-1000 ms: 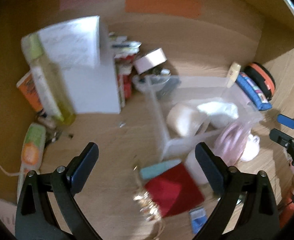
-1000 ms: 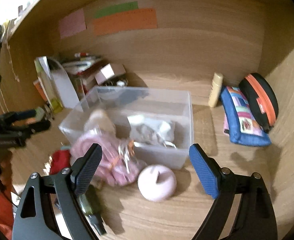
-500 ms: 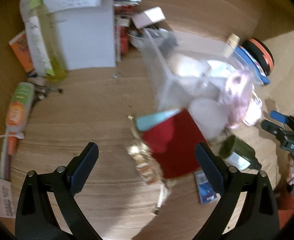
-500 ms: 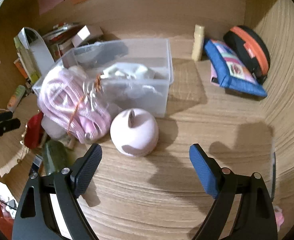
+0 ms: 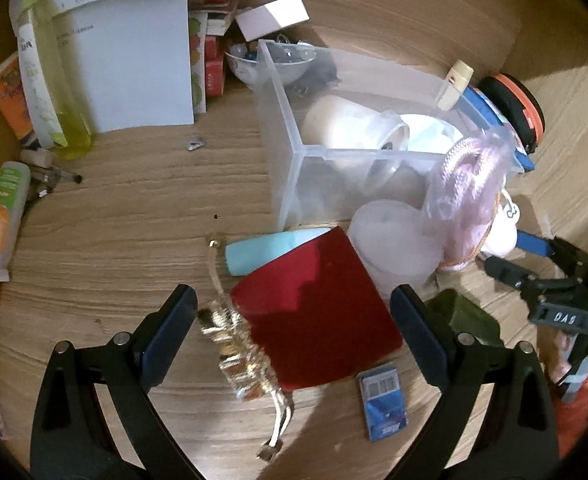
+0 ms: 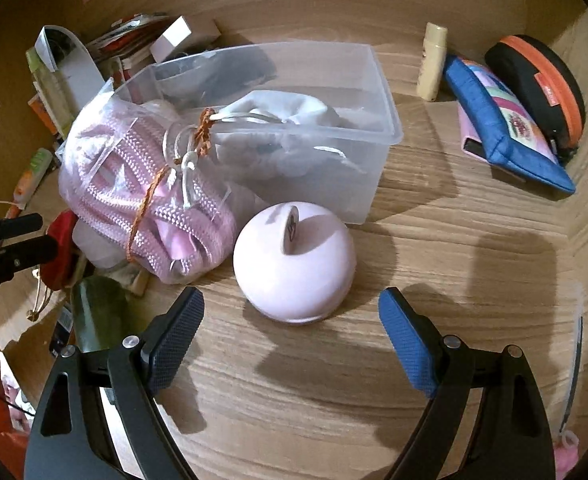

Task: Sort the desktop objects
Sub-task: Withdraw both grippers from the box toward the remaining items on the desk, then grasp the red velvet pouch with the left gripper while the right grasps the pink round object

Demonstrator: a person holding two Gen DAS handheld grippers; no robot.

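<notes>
Fig.: approach phase, both hands, nothing picked up yet.

L view: my left gripper (image 5: 292, 316) hangs over the red pouch (image 5: 313, 312), fingers spread wide w/ nothing between the pads. The pouch lies flat on the desk (image 5: 114, 216), its gold tassel cord (image 5: 238, 344) trailing along the left edge toward me. A pale-blue tube (image 5: 270, 250) touches its far edge; a small blue box (image 5: 383, 400) sits just near-right of it.

R view: my right gripper (image 6: 292, 320) is spread too, empty, lined up on the pink round case (image 6: 294, 262), which rests on the desk just in front of the clear plastic bin (image 6: 373, 128). The bagged pink rope (image 6: 150, 196) leans against the bin's left corner, touching or nearly touching the case.

Step in hand (my judgement): pre-grasp on two loose items, prob. both bound for the bin, which already holds a white cloth bag (image 6: 278, 110).

Next move: R needs to drop lower so the pads straddle the case at its widest part; it's smooth & rounded, so it may squirt out. L needs to catch an edge of the flat pouch, clear of the cord.
</notes>
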